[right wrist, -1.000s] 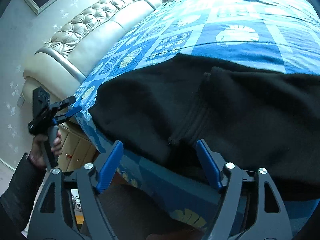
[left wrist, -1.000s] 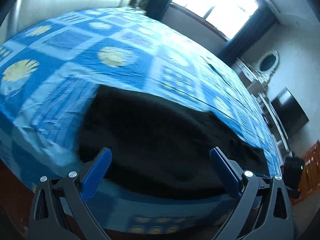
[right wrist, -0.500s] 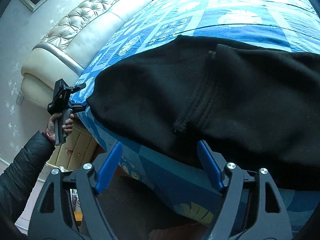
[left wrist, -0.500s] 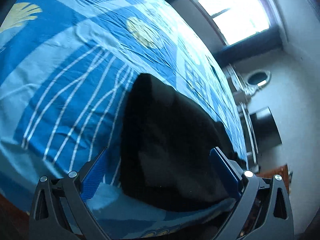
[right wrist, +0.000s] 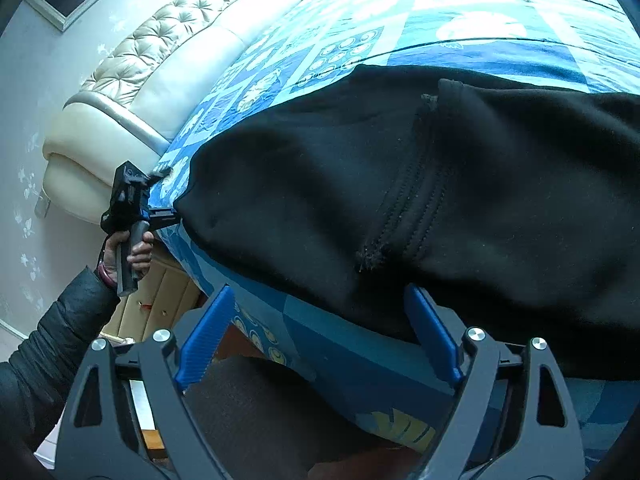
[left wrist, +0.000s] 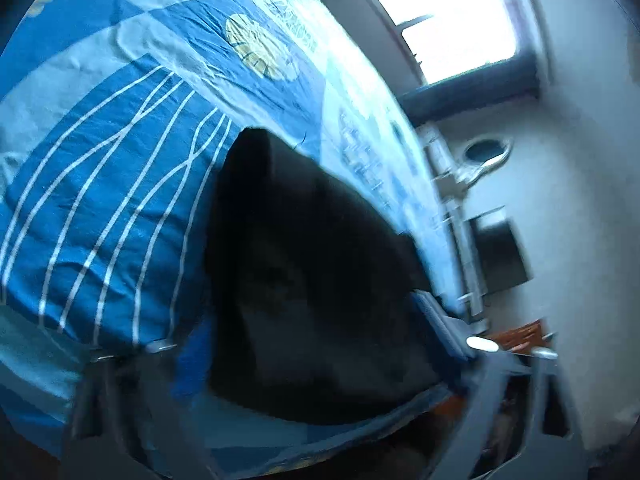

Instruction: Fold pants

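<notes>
Black pants (right wrist: 400, 184) lie flat along the near edge of the bed, with a ribbed seam (right wrist: 404, 216) in the middle. My right gripper (right wrist: 316, 340) is open, its blue fingers (right wrist: 432, 336) just below the pants' near edge over the bed side. My left gripper (left wrist: 312, 344) is open and blurred, at the end of the pants (left wrist: 304, 272), one pad on each side of that end. In the right wrist view the left gripper (right wrist: 160, 216) sits at the pants' left corner, held by a hand.
The bed has a blue patterned cover (left wrist: 100, 208) and a cream tufted headboard (right wrist: 160, 64). A wooden bedside cabinet (right wrist: 160, 304) stands below the left hand. A window (left wrist: 452, 16), a dresser with an oval mirror (left wrist: 484, 152) and a dark screen (left wrist: 500, 256) are beyond the bed.
My left gripper has swung to the pants' end and closed in on its corner, still moving. My right gripper has moved slightly nearer the pants' edge.
</notes>
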A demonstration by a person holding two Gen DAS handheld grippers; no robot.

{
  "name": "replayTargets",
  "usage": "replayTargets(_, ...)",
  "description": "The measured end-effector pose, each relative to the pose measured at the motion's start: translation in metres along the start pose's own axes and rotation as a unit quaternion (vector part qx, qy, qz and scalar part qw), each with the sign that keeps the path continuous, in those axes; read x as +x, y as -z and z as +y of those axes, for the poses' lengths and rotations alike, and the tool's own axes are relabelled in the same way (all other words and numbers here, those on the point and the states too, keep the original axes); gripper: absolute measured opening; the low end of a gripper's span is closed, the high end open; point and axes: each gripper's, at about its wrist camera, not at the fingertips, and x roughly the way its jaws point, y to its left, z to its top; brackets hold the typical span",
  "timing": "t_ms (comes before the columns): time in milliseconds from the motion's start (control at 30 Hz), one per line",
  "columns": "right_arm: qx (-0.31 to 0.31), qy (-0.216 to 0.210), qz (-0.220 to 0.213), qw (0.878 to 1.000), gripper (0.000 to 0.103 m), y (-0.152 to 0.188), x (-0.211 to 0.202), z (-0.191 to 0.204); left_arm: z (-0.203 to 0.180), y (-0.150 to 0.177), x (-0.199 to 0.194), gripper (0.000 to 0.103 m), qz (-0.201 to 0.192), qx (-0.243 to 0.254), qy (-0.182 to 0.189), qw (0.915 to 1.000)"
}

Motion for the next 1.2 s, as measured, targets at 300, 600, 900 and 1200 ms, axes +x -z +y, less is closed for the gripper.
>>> replayTargets(300,-0.003,-0.001,-0.004,1.0,0.087,0.0,-0.001,-0.001,0.004,0.006,-0.005,0.016,-0.023,-0.043,0.028,0.9984)
replayTargets(600,-0.002,0.0,-0.016,1.0,0.087,0.001,-0.011,-0.001,-0.082,0.002,-0.021,0.016,-0.04,0.032,0.076,0.9958)
replayTargets(900,0.013,-0.002,-0.037,0.999,0.087,0.004,-0.031,-0.011,-0.195,0.005,0.023,0.016,-0.006,0.119,0.105,0.9873)
replayTargets(1200,0.031,-0.008,-0.065,0.997,0.087,0.007,-0.057,-0.025,-0.271,0.036,0.1,0.016,0.052,0.17,0.113,0.9775)
